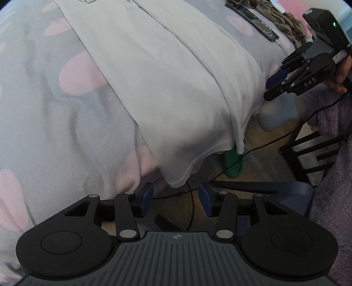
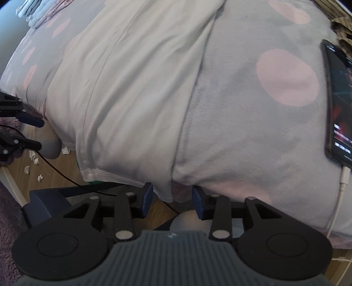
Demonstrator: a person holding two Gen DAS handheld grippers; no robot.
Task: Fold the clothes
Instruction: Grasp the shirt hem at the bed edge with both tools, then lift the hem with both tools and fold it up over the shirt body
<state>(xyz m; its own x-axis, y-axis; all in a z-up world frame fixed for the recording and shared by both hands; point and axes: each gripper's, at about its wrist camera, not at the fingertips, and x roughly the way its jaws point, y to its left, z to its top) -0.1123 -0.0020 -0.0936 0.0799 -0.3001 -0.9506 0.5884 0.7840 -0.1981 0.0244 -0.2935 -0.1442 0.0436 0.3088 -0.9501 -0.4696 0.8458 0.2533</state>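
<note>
A white garment (image 1: 167, 72) lies lengthwise on the bed, folded along its length, its hem hanging over the bed edge; it also shows in the right wrist view (image 2: 132, 92). My left gripper (image 1: 175, 199) is open and empty, just below the garment's hanging left hem corner. My right gripper (image 2: 172, 201) is open and empty, just below the garment's right hem corner. The right gripper also shows in the left wrist view (image 1: 272, 85), to the right of the garment. The left gripper shows at the left edge of the right wrist view (image 2: 33, 132).
The bed has a grey blanket with pink spots (image 1: 55, 99). A phone (image 2: 340, 105) on a white cable lies at the right. Crumpled brown clothes (image 1: 283, 19) lie beyond it. Folded clothes (image 2: 37, 11) are stacked at the far left. A black cable (image 1: 275, 140), green slipper (image 1: 232, 165) and dark stool (image 1: 312, 151) are on the floor.
</note>
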